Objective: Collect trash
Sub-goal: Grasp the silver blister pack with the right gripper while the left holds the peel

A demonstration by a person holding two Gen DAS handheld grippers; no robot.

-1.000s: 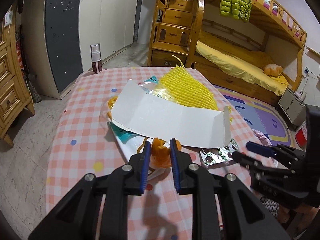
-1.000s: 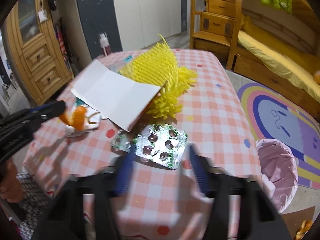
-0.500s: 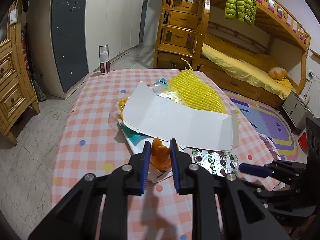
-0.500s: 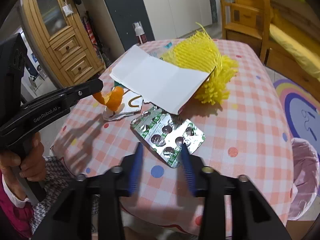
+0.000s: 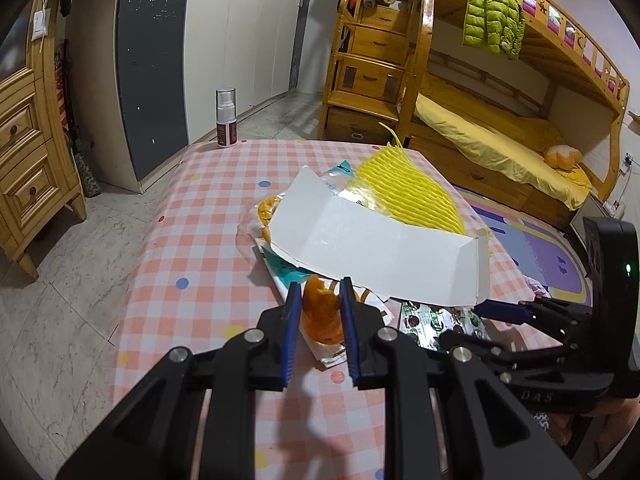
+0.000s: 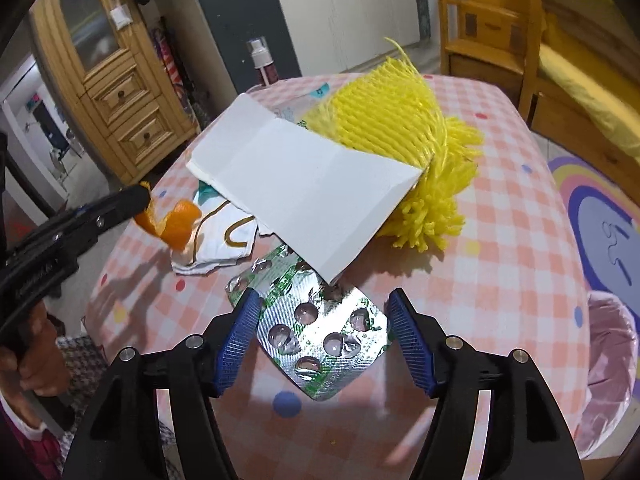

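My left gripper (image 5: pixel 318 294) is shut on a piece of orange peel (image 5: pixel 320 314) and holds it above the checked tablecloth; the peel also shows in the right wrist view (image 6: pixel 176 224). My right gripper (image 6: pixel 322 324) is open, its fingers either side of an empty silver and green blister pack (image 6: pixel 324 340) lying on the table; the pack also shows in the left wrist view (image 5: pixel 436 318). Behind lie a white folded card (image 6: pixel 304 188), a yellow foam fruit net (image 6: pixel 396 132) and a torn white wrapper (image 6: pixel 220 240).
A pink-lined trash bin (image 6: pixel 608 364) stands on the floor right of the table. A small spray bottle (image 5: pixel 226 118) stands at the table's far edge. A wooden dresser (image 5: pixel 24 168) is left, a bunk bed (image 5: pixel 500 128) behind.
My left gripper has lifted the orange peel up off the table. My right gripper has moved in over the blister pack and its fingers have spread wider around it.
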